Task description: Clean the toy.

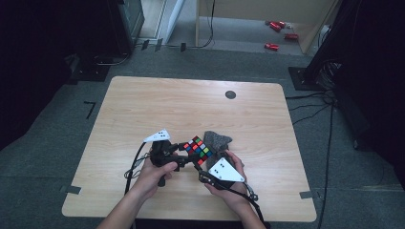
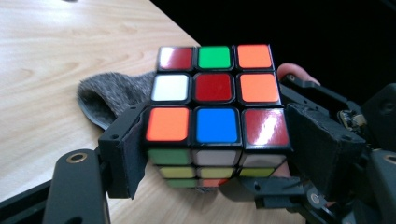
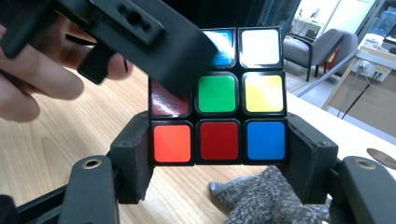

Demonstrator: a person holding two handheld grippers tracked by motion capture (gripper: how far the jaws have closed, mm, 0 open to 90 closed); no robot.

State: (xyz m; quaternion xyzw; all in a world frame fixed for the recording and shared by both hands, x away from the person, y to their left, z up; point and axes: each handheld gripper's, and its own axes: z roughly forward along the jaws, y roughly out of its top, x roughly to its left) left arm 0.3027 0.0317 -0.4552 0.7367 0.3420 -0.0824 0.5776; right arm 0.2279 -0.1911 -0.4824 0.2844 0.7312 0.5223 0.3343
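A scrambled Rubik's cube [image 1: 198, 150] is held just above the wooden table [image 1: 143, 105], near its front middle. My left gripper [image 1: 185, 153] reaches in from the left and is shut on the cube's lower layer [image 2: 215, 126], with jaws on both sides. My right gripper [image 1: 203, 166] comes from the front right and is shut on the cube's bottom row [image 3: 219, 140]. The left gripper's jaw covers the cube's upper left corner in the right gripper view. A grey woolly cloth [image 1: 218, 139] lies on the table right behind and under the cube [image 2: 109, 98] [image 3: 266, 200].
A small dark round disc [image 1: 230, 94] is set in the table near its far edge. Cables trail from both grippers toward the front edge. Red objects [image 1: 277, 28] lie on the floor far behind the table. Bare wood spreads to the left and beyond the cloth.
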